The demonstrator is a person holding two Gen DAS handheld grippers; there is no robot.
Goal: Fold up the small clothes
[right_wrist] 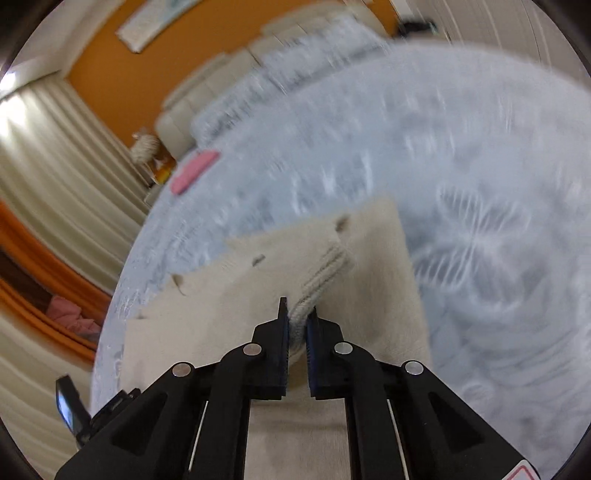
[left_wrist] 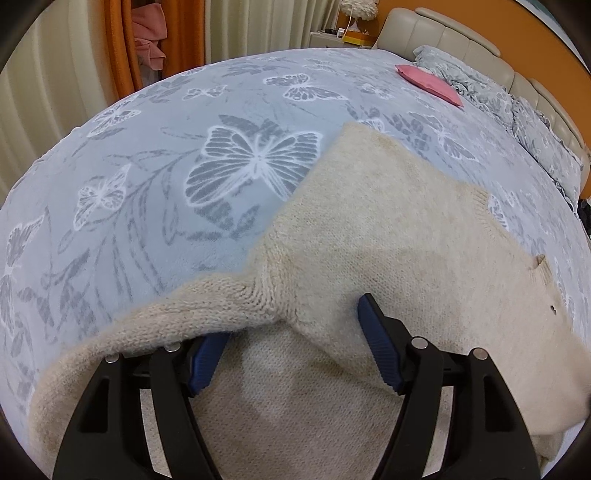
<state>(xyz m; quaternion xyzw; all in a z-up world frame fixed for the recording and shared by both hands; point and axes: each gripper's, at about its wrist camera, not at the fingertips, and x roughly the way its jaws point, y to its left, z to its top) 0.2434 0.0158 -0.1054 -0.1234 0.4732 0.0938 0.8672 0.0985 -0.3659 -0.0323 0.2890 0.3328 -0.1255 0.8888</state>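
A cream knitted sweater point(left_wrist: 388, 229) lies spread on the butterfly-print blanket point(left_wrist: 147, 184). My left gripper point(left_wrist: 291, 317) points down at its near part with the jaws wide apart. Sweater fabric fills the gap between them, and the blue inner pad point(left_wrist: 380, 347) shows bare. One sleeve point(left_wrist: 147, 332) drapes over the left finger and hides its tip. In the blurred right wrist view, my right gripper point(right_wrist: 299, 308) is nearly closed, its pads pinching a ribbed knit edge point(right_wrist: 325, 273) of the sweater point(right_wrist: 240, 288), which is lifted slightly.
A folded pink item point(left_wrist: 430, 85) point(right_wrist: 194, 171) lies farther up the bed, near rumpled grey pillows point(left_wrist: 480, 88) and a beige headboard point(left_wrist: 443, 33). A nightstand point(left_wrist: 332, 37) and curtains point(left_wrist: 48, 92) stand beyond the bed edge. Bare blanket point(right_wrist: 480, 166) stretches around the sweater.
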